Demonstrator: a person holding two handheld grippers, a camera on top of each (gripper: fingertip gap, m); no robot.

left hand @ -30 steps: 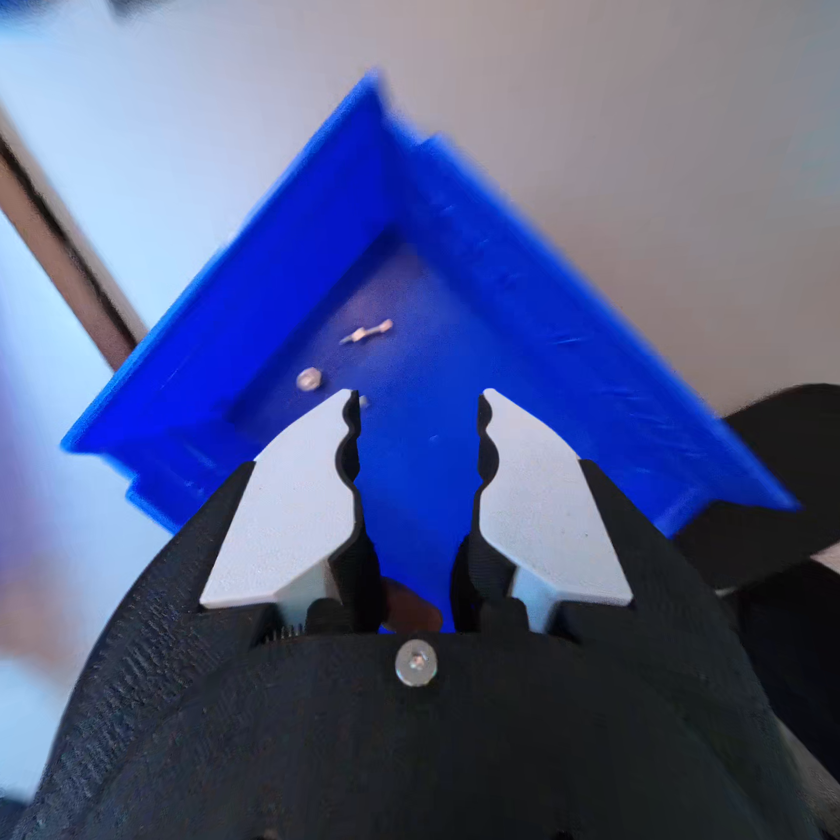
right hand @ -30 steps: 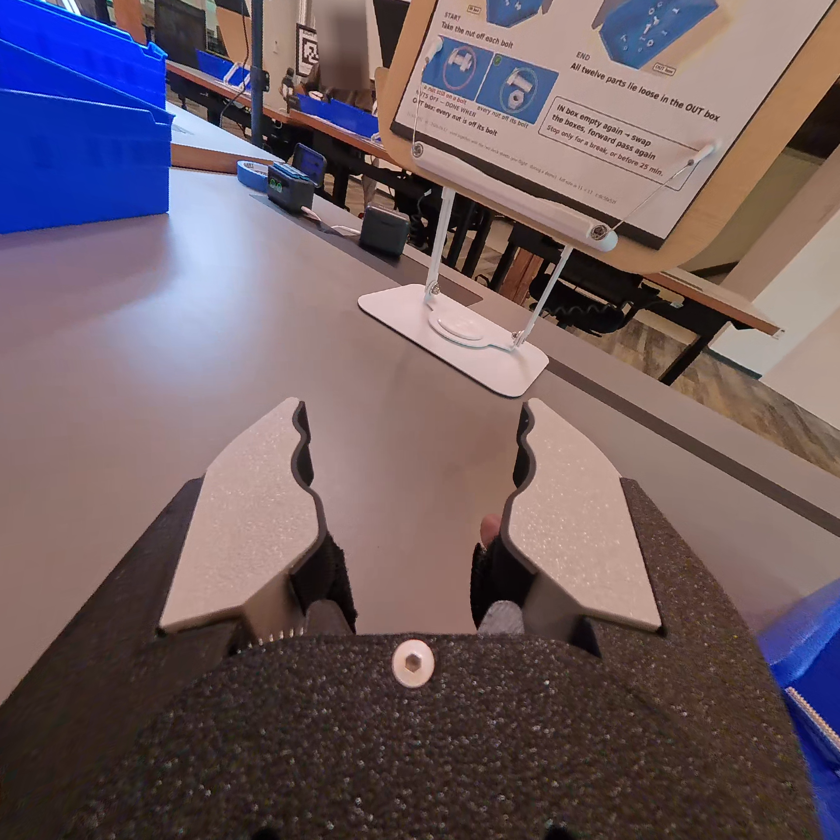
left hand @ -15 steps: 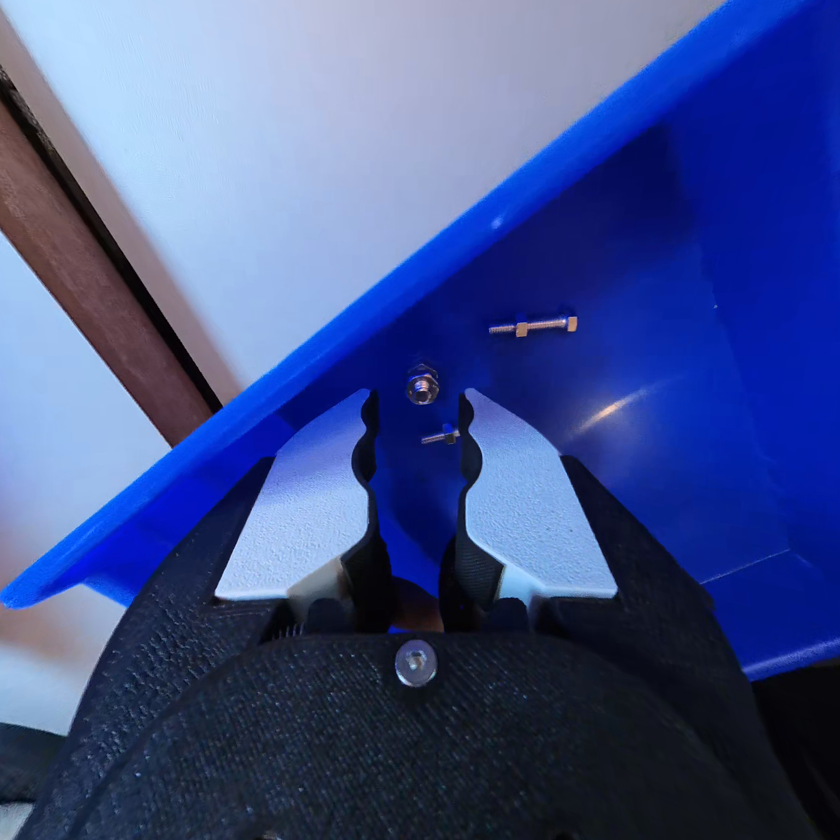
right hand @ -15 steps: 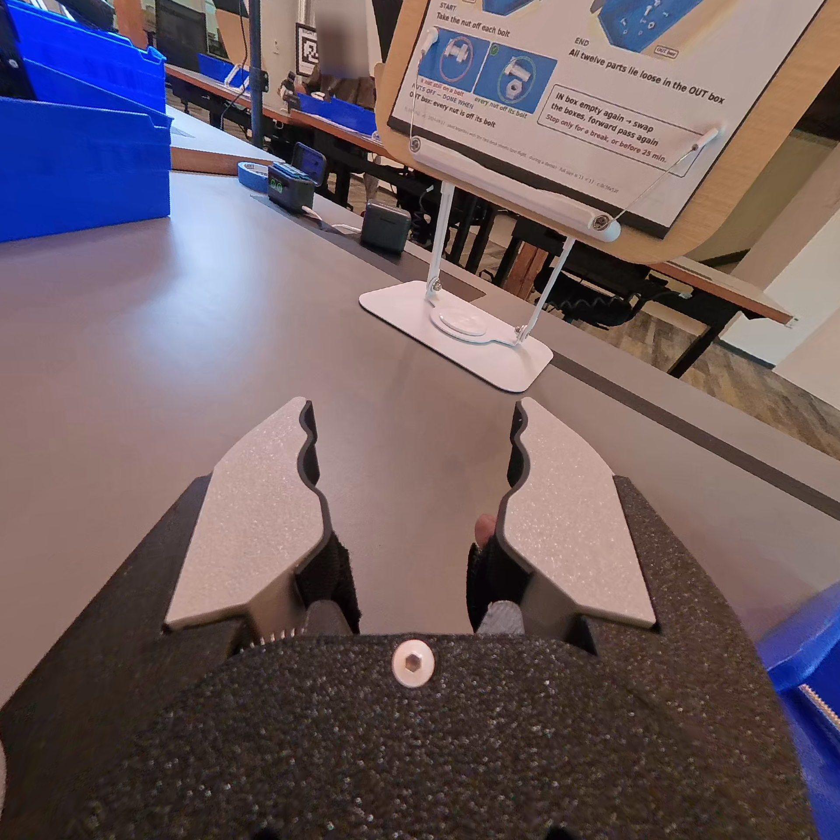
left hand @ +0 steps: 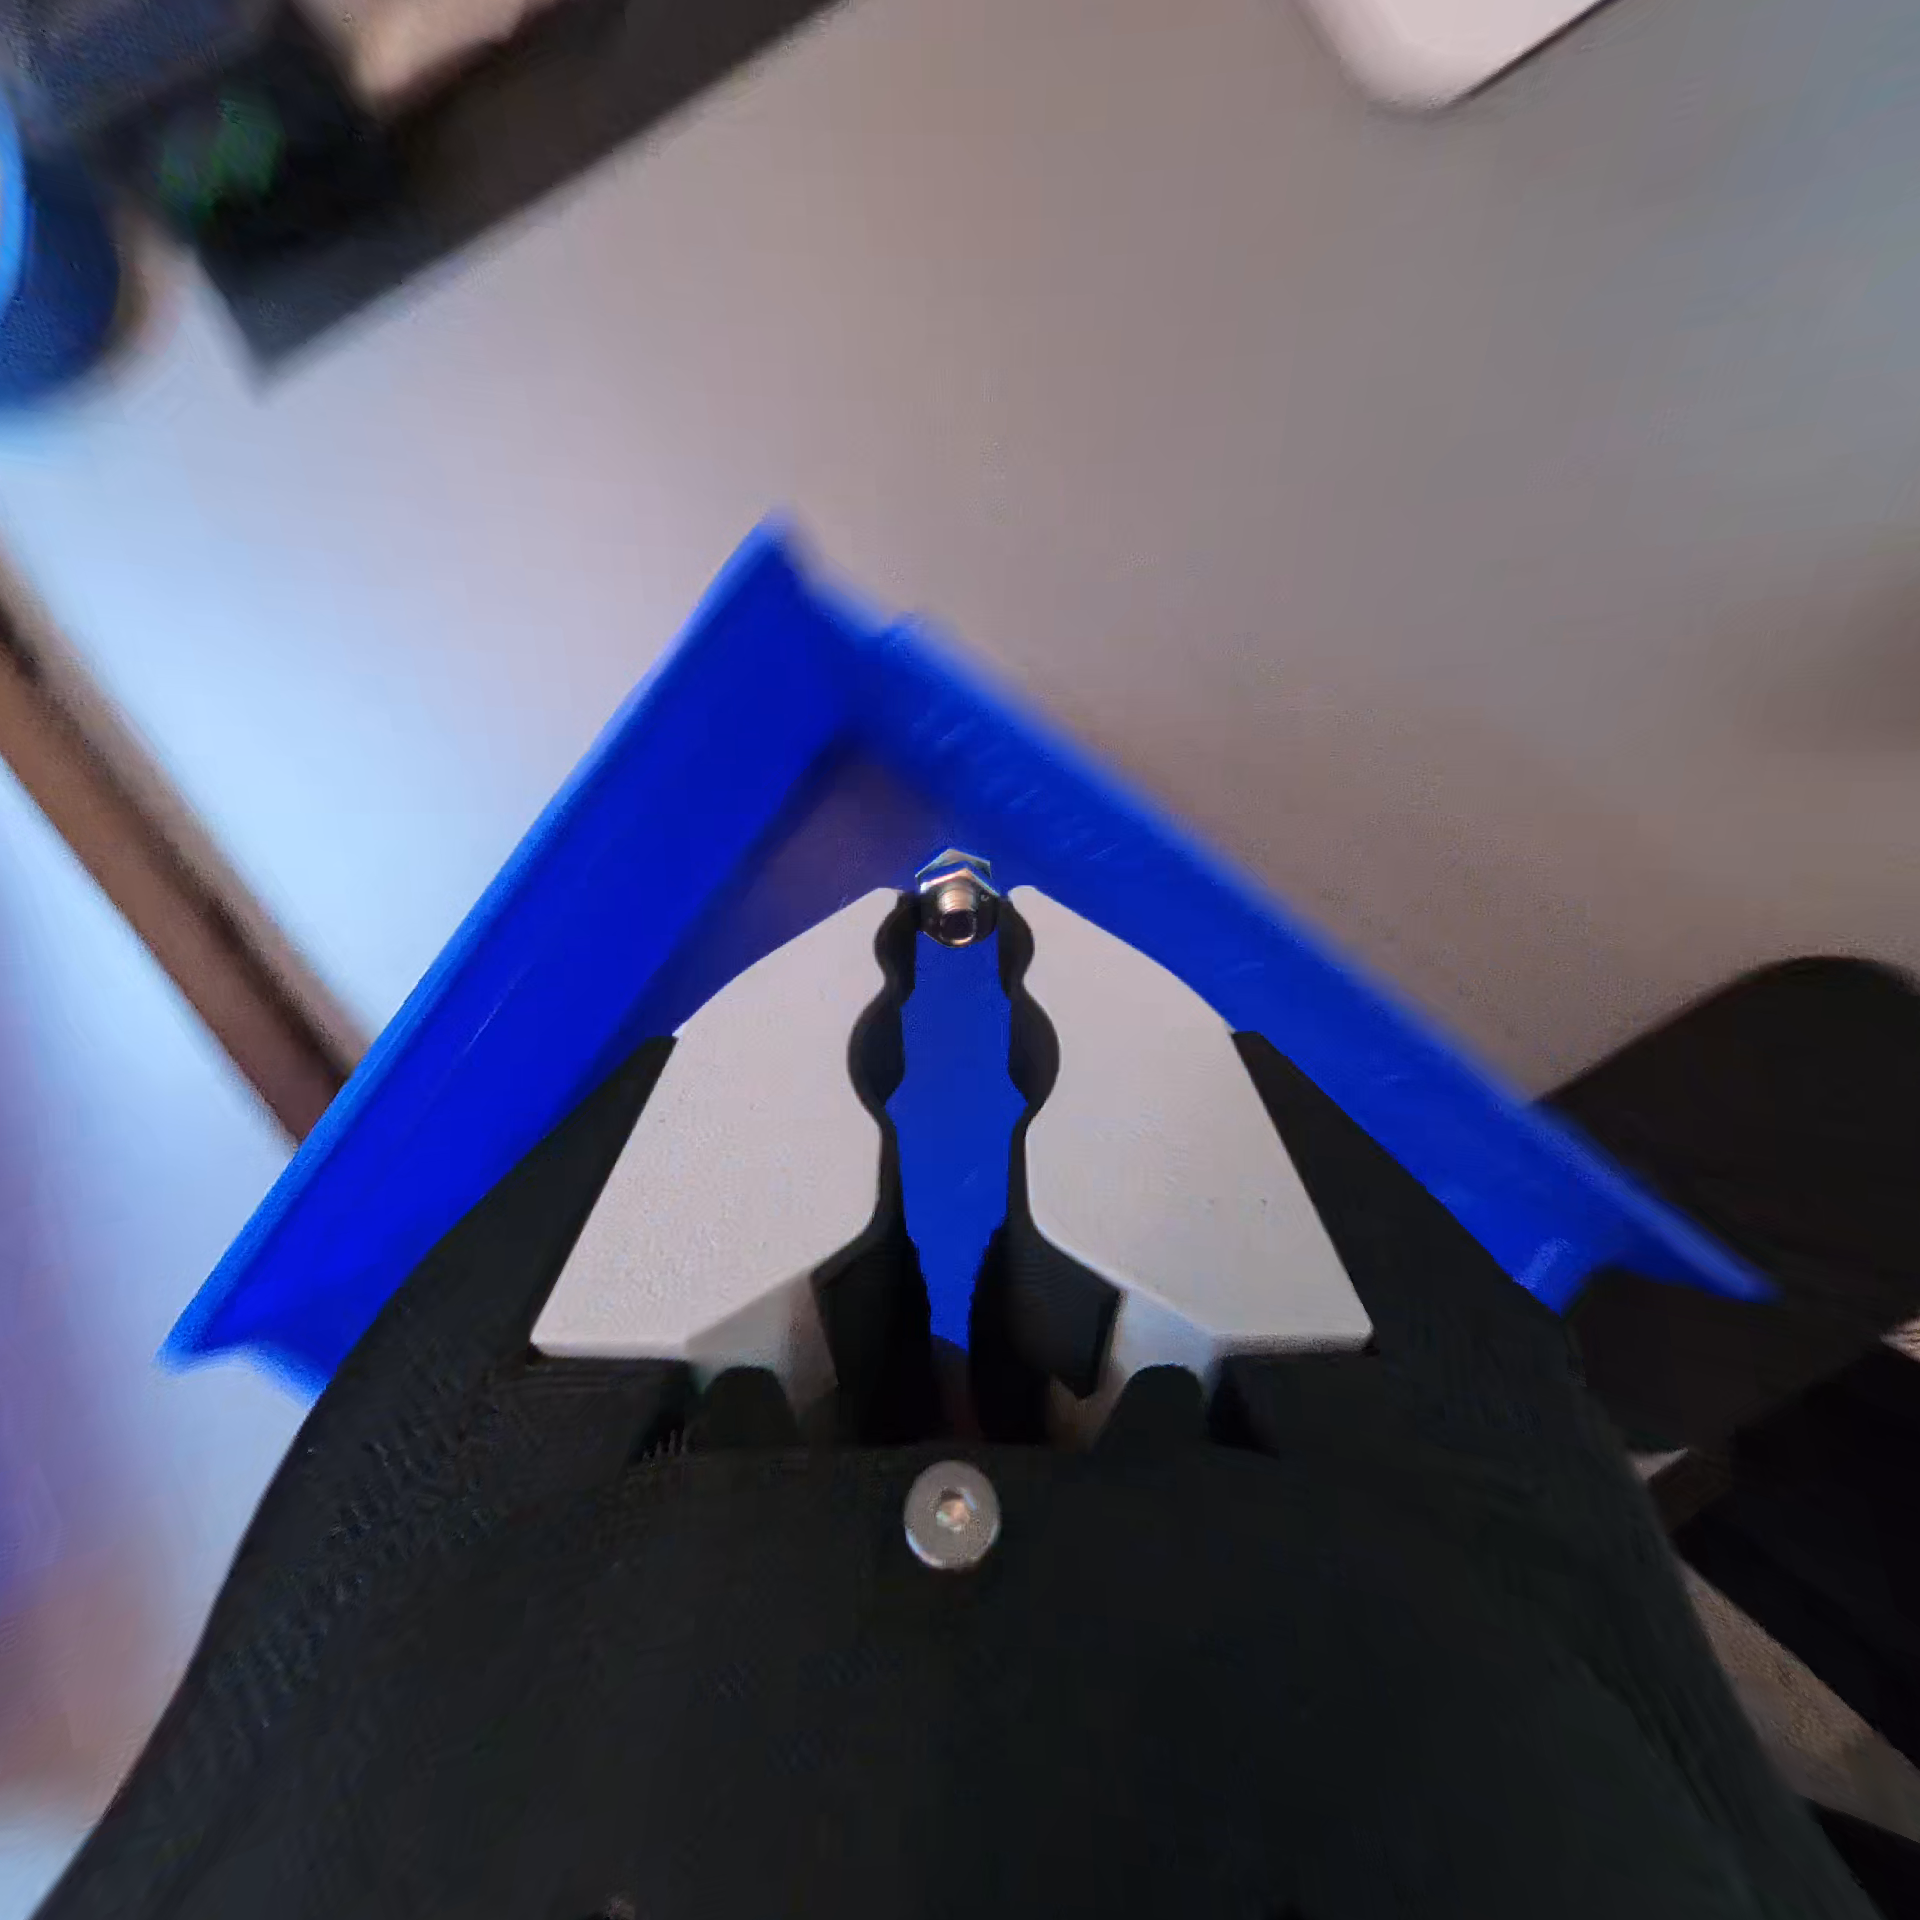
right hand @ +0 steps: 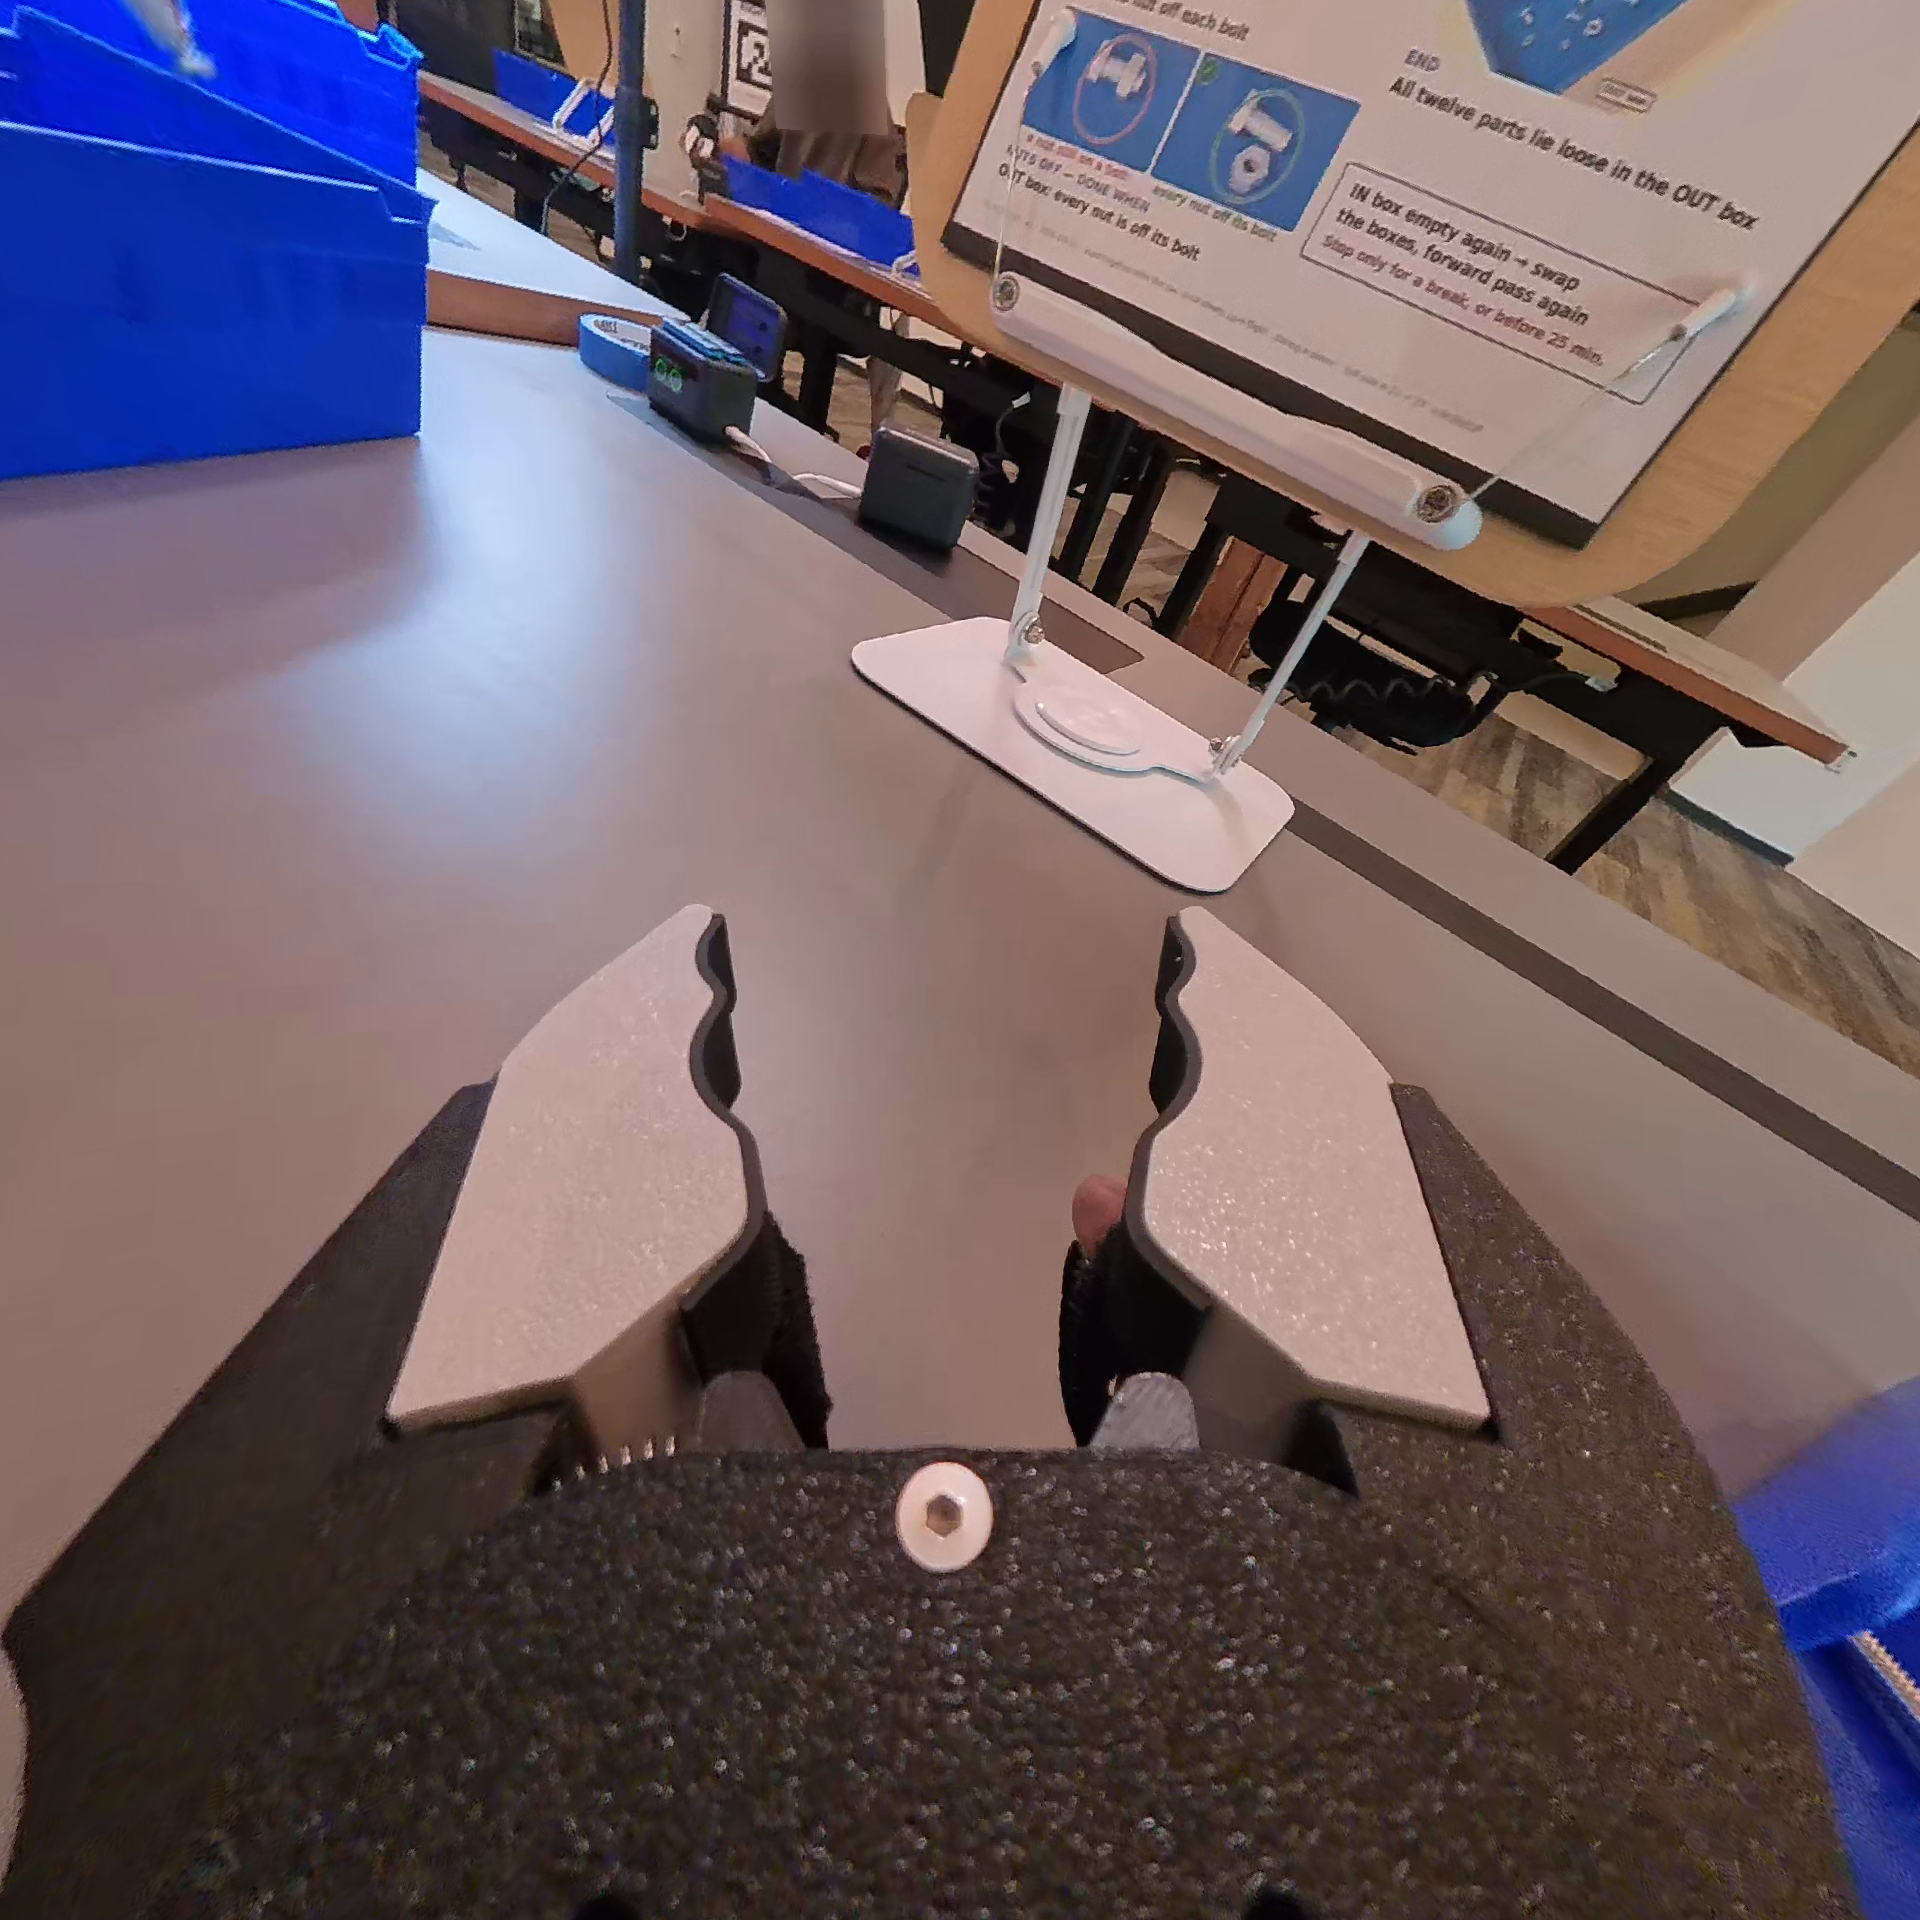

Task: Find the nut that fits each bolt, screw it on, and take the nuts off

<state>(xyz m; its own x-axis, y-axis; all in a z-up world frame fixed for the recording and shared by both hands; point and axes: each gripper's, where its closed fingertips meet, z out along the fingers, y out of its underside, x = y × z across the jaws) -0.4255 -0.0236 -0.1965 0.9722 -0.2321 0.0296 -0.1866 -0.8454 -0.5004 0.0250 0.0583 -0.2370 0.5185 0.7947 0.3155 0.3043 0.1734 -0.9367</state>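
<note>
- Overhead, in the left wrist view, the left tongs (left hand: 956, 914) are clamped on a small silver bolt with its hexagonal nut (left hand: 956, 902), above the blurred blue plastic bin (left hand: 665, 862)
- Right wrist view: the right tongs (right hand: 940, 977) stand apart over the bare grey desk (right hand: 520, 727); a white stand with an instruction sheet (right hand: 1101, 727) lies beyond

Ahead of the right gripper (right hand: 943, 1023) the grey table (right hand: 436, 790) lies bare and wide. A white stand base (right hand: 1081, 748) blocks the far right, blue bins (right hand: 197, 301) the far left, small dark devices (right hand: 914, 483) the far edge. Around the left gripper (left hand: 958, 914), the blue bin's walls (left hand: 623, 935) close in left and right.
</note>
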